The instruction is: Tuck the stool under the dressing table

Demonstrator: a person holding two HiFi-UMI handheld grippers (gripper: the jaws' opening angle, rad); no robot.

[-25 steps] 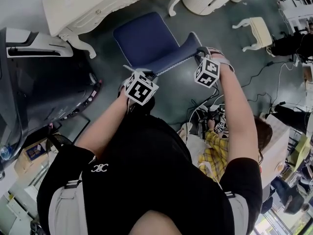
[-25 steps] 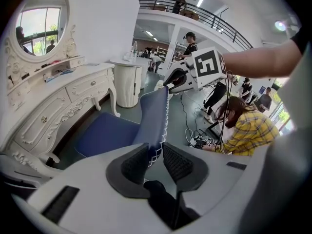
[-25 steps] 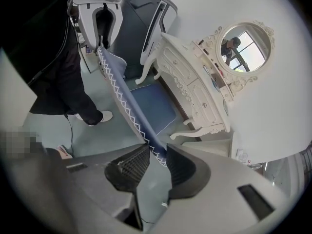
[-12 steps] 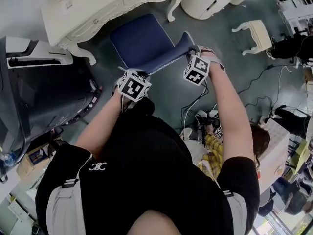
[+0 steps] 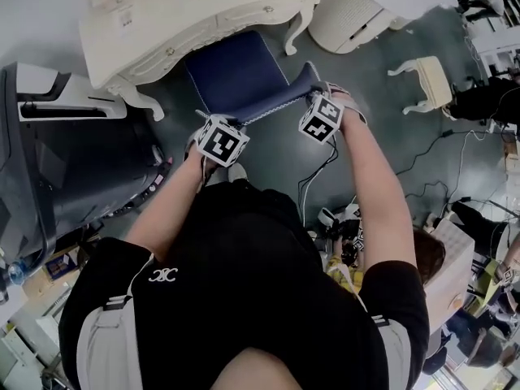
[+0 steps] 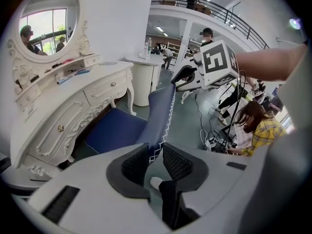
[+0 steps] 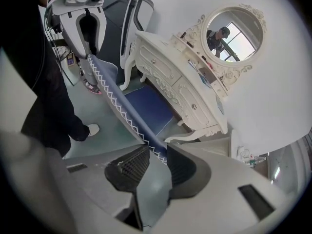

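Observation:
The stool has a dark blue seat [image 5: 236,75] and a low blue backrest [image 5: 276,104] with white zigzag stitching. Its seat reaches partly beneath the white carved dressing table [image 5: 203,10]. My left gripper [image 5: 213,122] is shut on the backrest's left end, and my right gripper [image 5: 314,89] is shut on its right end. In the left gripper view the backrest [image 6: 161,111] runs up from between the pads of that gripper [image 6: 155,157], with the seat [image 6: 114,130] beside the table [image 6: 73,106]. The right gripper [image 7: 158,162] view shows the backrest [image 7: 114,101], seat [image 7: 148,106] and table [image 7: 180,87].
A dark machine [image 5: 73,161] stands left of the stool. A round white cabinet [image 5: 357,15] is right of the table. A small white footstool [image 5: 426,75] stands further right. Cables [image 5: 321,173] lie on the floor, and a seated person [image 5: 426,254] is lower right.
Both grippers have moved toward the dressing table with the stool's backrest in them. The blue seat has slid further beneath the table's front.

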